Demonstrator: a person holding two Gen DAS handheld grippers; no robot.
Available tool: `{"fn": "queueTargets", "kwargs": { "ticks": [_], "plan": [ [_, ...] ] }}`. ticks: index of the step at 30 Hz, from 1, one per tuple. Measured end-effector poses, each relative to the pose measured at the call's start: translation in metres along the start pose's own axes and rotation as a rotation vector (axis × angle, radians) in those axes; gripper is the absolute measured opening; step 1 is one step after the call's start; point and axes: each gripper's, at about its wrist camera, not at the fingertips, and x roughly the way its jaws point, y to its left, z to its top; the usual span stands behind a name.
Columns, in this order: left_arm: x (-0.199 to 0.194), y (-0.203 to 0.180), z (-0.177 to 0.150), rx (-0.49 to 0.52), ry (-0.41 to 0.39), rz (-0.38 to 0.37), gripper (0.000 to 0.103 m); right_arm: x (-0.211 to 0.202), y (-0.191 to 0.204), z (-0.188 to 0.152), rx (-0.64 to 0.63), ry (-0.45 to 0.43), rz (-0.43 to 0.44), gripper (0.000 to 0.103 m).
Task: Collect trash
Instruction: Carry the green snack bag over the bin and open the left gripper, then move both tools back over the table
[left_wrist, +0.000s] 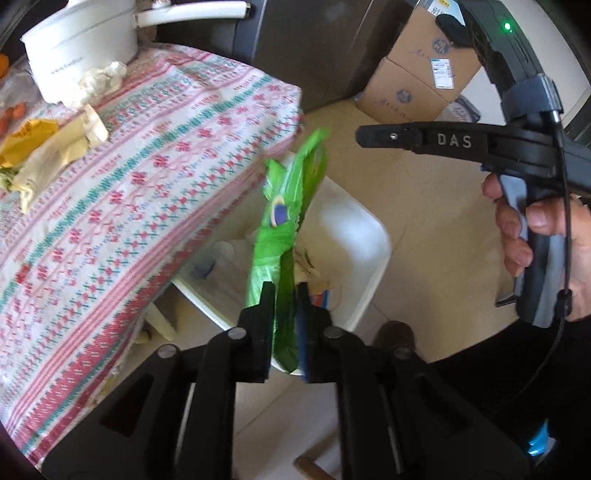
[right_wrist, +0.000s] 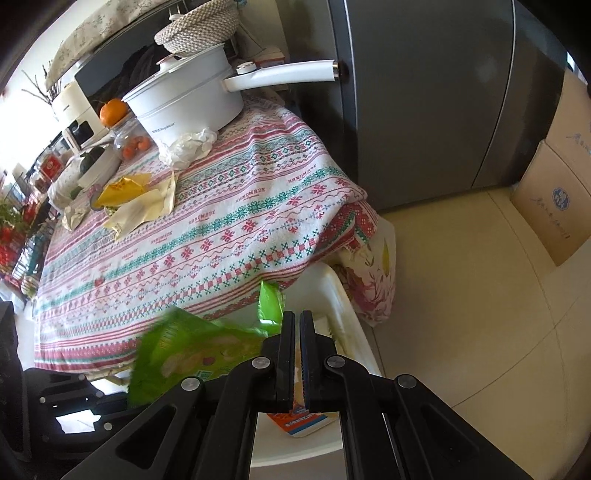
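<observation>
A green snack wrapper (left_wrist: 284, 221) hangs blurred between the fingers of my left gripper (left_wrist: 284, 291), right over a white bin (left_wrist: 384, 251) on the floor beside the table. The jaws stand a little apart and do not seem to pinch it. The right wrist view shows the same wrapper (right_wrist: 192, 354) above the bin (right_wrist: 343, 295). My right gripper (right_wrist: 297, 314) is shut with nothing in it; it also shows at the upper right (left_wrist: 364, 136), held by a hand (left_wrist: 546, 240). Yellow (right_wrist: 122, 188) and cream wrappers (right_wrist: 144, 210) and a crumpled tissue (right_wrist: 188, 146) lie on the tablecloth.
An orange-and-blue packet (right_wrist: 306, 421) lies in the bin. A white pot (right_wrist: 188, 99) with a long handle stands at the table's far end, with oranges and kitchenware beyond. A grey fridge (right_wrist: 424, 92) and cardboard boxes (right_wrist: 554, 206) border the tiled floor. A shoe (left_wrist: 395, 332) is beside the bin.
</observation>
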Motion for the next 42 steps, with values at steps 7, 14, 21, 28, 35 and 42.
{"fn": "queueTargets", "kwargs": {
  "ticks": [7, 14, 21, 28, 35, 42],
  "plan": [
    [-0.017, 0.007, 0.0, -0.001, -0.052, 0.058, 0.062, -0.003, 0.004, 0.004, 0.003, -0.004, -0.01, 0.045],
    [-0.033, 0.025, -0.002, -0.028, -0.082, 0.096, 0.069, -0.012, 0.013, 0.013, 0.006, -0.035, 0.007, 0.057],
    [-0.05, 0.053, 0.001, -0.093, -0.127, 0.161, 0.077, -0.011, 0.028, 0.02, -0.01, -0.036, 0.017, 0.059],
    [-0.07, 0.095, 0.008, -0.185, -0.183, 0.249, 0.083, -0.006, 0.046, 0.027, -0.031, -0.046, 0.015, 0.07],
    [-0.077, 0.158, 0.016, -0.288, -0.247, 0.404, 0.084, 0.004, 0.076, 0.047, -0.069, -0.049, 0.004, 0.073],
    [-0.068, 0.223, 0.03, -0.401, -0.324, 0.407, 0.084, 0.026, 0.098, 0.064, -0.089, -0.04, -0.002, 0.077]
  ]
}}
